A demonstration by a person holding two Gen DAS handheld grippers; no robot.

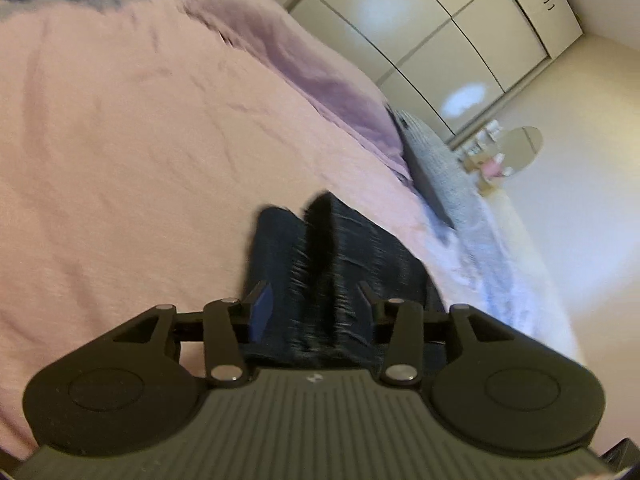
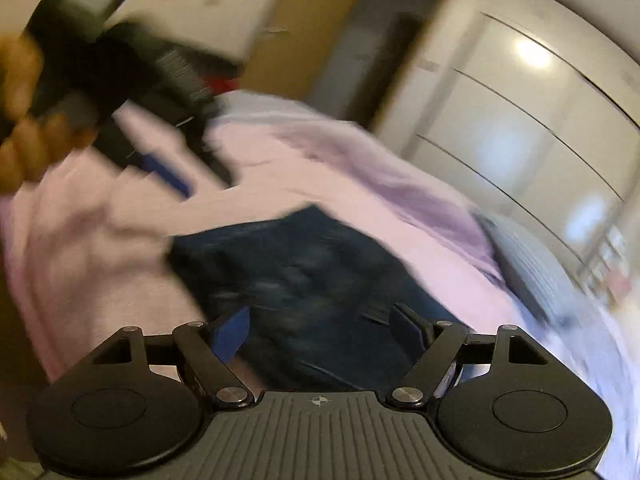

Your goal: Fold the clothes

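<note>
Dark blue jeans (image 1: 340, 248) lie folded in a compact bundle on the pink bed cover (image 1: 120, 140), near its right edge. My left gripper (image 1: 312, 292) is open, and the bundle shows between its fingers from above. In the right wrist view the same left gripper (image 2: 192, 180), held by a hand (image 2: 24, 148), hovers over the cover to the upper left of the jeans (image 2: 312, 256), apart from them. My right gripper (image 2: 322, 312) is wide open just short of the jeans, holding nothing. Both views are motion-blurred.
A purple blanket (image 1: 320, 76) lies along the far side of the bed. A grey cushion (image 1: 436, 168) sits at the bed's right end. White wardrobe doors (image 1: 440, 40) stand beyond, with a doorway (image 2: 380, 40) and a round mirror (image 1: 520, 152).
</note>
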